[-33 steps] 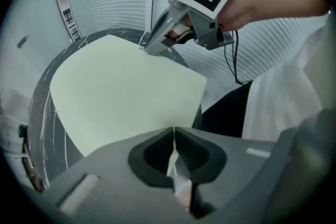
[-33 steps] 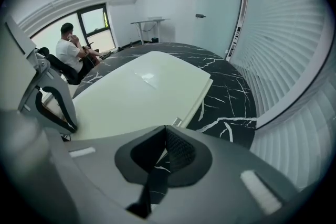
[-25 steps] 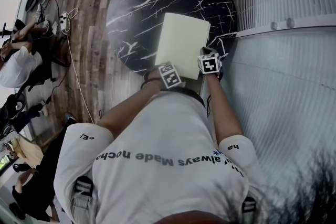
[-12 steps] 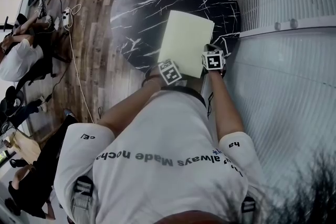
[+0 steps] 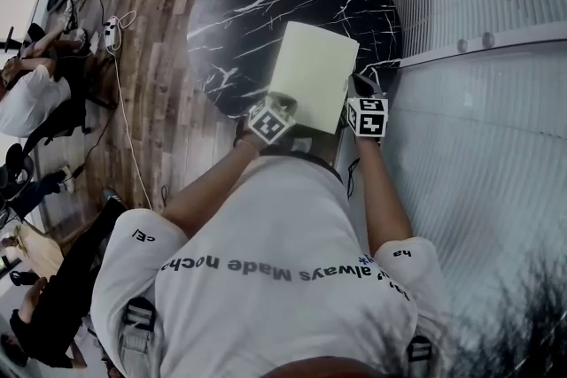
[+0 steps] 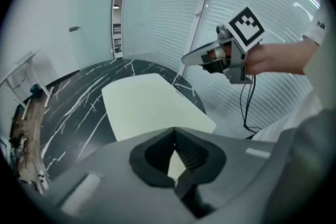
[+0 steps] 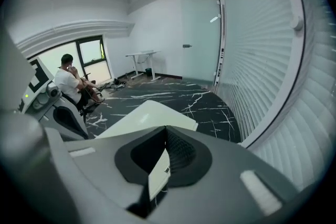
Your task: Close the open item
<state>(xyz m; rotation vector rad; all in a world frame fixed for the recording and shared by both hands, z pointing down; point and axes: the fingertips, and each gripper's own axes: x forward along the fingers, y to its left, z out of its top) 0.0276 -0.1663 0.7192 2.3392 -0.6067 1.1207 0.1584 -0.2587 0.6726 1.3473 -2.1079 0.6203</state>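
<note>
Folder (image 5: 312, 75) on black marble table (image 5: 239, 13): I'm gripping its near edge, L gripper (image 6: 175, 161) & R gripper (image 7: 160, 165) fingers both pinching it.

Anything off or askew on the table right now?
Only the pale green flat folder: it lies skewed on the round black marble table, with its near corner past the rim, and is pinched at its near edge by the left tool and the right tool. No spill or damage is visible.
</note>
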